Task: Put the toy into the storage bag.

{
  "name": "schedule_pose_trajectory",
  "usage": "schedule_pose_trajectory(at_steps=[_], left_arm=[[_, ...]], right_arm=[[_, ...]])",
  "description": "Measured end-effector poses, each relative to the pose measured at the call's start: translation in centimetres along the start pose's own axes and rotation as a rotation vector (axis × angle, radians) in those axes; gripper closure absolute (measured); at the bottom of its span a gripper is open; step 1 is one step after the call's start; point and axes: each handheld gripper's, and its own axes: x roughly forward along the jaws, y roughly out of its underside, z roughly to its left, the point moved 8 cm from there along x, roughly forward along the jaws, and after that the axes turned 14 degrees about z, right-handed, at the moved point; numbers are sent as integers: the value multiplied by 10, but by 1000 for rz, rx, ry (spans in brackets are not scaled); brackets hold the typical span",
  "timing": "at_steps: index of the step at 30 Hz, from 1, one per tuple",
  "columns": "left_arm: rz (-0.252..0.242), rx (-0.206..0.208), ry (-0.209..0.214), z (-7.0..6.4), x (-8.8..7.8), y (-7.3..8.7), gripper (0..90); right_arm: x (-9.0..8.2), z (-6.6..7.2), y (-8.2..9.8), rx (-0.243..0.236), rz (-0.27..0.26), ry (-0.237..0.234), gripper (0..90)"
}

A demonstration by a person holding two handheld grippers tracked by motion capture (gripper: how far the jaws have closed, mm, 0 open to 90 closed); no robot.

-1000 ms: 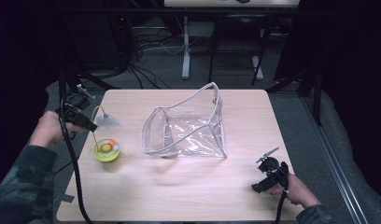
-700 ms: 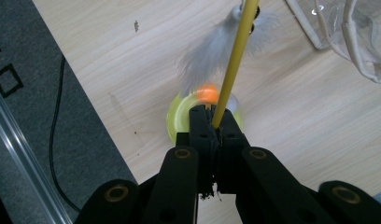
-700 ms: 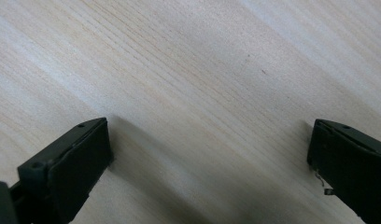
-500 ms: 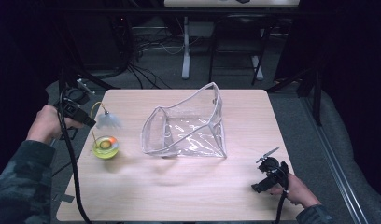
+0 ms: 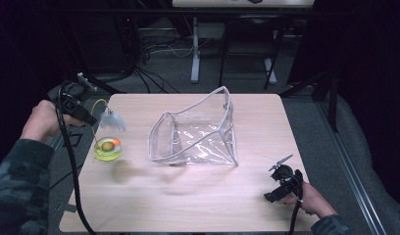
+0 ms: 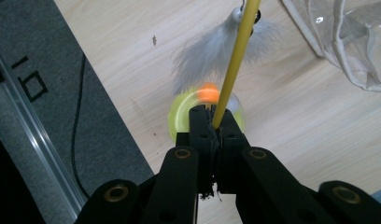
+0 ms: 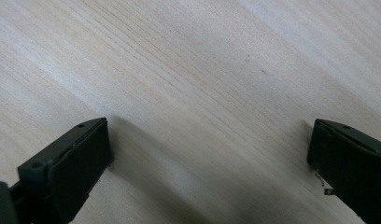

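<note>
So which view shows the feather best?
The left gripper view: the feather is close and sharp, its white tufts spread behind the yellow wand that the jaws clamp. The high view shows it as a small pale blur.

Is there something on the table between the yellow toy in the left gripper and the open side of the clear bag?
Nothing visible. Bare table lies between the yellow toy, hanging by its stalk from the left gripper, and the clear bag.

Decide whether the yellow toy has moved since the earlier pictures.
Yes. Held by its stick in the left tool, the yellow toy has shifted left, farther from the clear bag.
</note>
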Motion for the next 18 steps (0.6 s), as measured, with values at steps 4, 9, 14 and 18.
schedule_pose_trajectory(at_steps=[4, 9, 14, 18], left_arm=[[-2, 2, -9, 1, -7, -2, 884], [-3, 7, -19, 2, -16, -5, 884], [-13, 13, -37, 2, -26, -8, 883], [-16, 12, -40, 3, -33, -11, 884]], right_arm=[[0, -1, 0, -4, -2, 7, 0], [0, 0, 0, -2, -4, 0, 0], [0, 0, 0, -2, -4, 0, 0], [0, 0, 0, -2, -4, 0, 0]])
